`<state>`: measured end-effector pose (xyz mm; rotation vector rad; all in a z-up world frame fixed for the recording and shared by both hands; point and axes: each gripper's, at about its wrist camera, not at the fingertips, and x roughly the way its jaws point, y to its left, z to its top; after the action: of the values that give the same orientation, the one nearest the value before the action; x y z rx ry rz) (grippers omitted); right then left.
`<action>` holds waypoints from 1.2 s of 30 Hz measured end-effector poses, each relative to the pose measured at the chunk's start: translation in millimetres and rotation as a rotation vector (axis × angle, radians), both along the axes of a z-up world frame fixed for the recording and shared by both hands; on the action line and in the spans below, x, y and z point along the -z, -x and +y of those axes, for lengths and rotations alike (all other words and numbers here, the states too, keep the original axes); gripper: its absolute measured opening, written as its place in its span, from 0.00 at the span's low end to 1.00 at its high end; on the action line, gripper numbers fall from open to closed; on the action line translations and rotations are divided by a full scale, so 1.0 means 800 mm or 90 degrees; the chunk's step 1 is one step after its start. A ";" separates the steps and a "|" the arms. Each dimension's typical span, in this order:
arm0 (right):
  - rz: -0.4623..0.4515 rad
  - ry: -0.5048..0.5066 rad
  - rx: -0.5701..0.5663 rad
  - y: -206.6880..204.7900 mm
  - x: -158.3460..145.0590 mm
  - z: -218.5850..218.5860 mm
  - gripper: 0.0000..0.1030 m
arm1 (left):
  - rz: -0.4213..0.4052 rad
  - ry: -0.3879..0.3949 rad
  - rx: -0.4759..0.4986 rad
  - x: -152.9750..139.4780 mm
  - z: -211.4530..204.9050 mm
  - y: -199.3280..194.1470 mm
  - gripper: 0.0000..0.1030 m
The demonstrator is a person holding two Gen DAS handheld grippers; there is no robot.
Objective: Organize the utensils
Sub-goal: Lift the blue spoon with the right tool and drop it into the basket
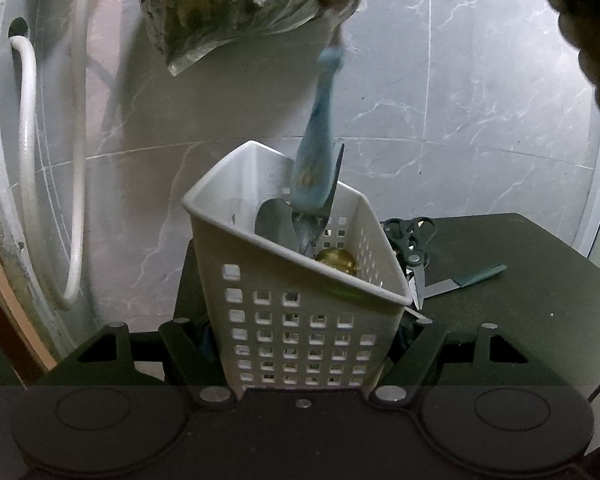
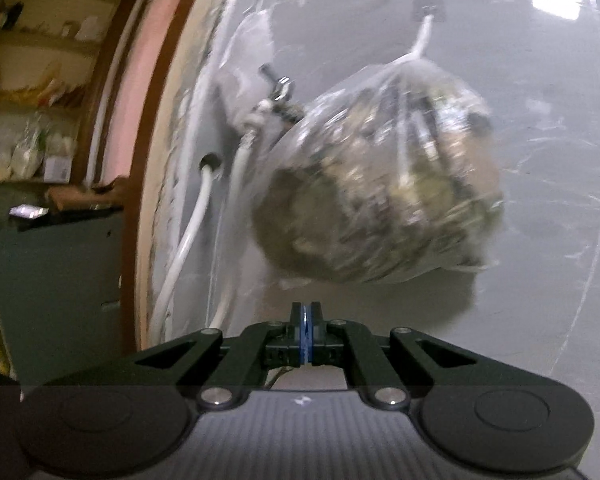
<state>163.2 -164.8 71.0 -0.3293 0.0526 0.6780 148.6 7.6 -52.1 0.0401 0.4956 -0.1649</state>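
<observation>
Left tongs [image 1: 306,344] grip basket [image 1: 300,280]; right probably empty.

Dim indoor light, fisheye-bent edges, heavy right-view motion blur.

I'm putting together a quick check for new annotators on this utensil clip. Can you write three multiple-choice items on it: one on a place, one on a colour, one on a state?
1. Where do the scissors lie?
A. inside the basket
B. on the dark table, beside the basket
C. hanging on the wall

2. What colour is the handle of the utensil sticking up out of the white basket?
A. light blue
B. red
C. yellow

3. How do the jaws of the left gripper stand?
A. closed on nothing
B. wide open, clear of everything
C. closed on the basket's sides

Answers:
1 B, they rest on the table right of the basket.
2 A, the blurred handle reads pale blue.
3 C, the basket sits clamped between both fingers.
</observation>
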 end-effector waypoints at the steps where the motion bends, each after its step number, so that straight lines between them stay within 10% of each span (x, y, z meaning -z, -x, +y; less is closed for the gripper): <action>1: -0.003 0.010 -0.004 0.001 0.006 0.005 0.01 | 0.000 0.000 0.000 0.000 0.000 0.000 0.74; 26: 0.052 0.088 -0.047 -0.014 0.091 0.038 0.05 | 0.003 0.003 -0.007 -0.002 -0.003 -0.003 0.74; 31: 0.047 0.060 -0.029 -0.013 0.076 0.019 0.27 | 0.008 0.003 -0.011 -0.002 -0.002 -0.005 0.75; 36: 0.023 0.019 0.028 -0.012 0.058 -0.016 0.72 | 0.012 0.000 -0.013 -0.004 -0.003 -0.007 0.75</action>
<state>172.7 -177.7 24.4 -0.3445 0.1042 0.6394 154.3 4.9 -48.9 0.0341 0.5151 -0.1457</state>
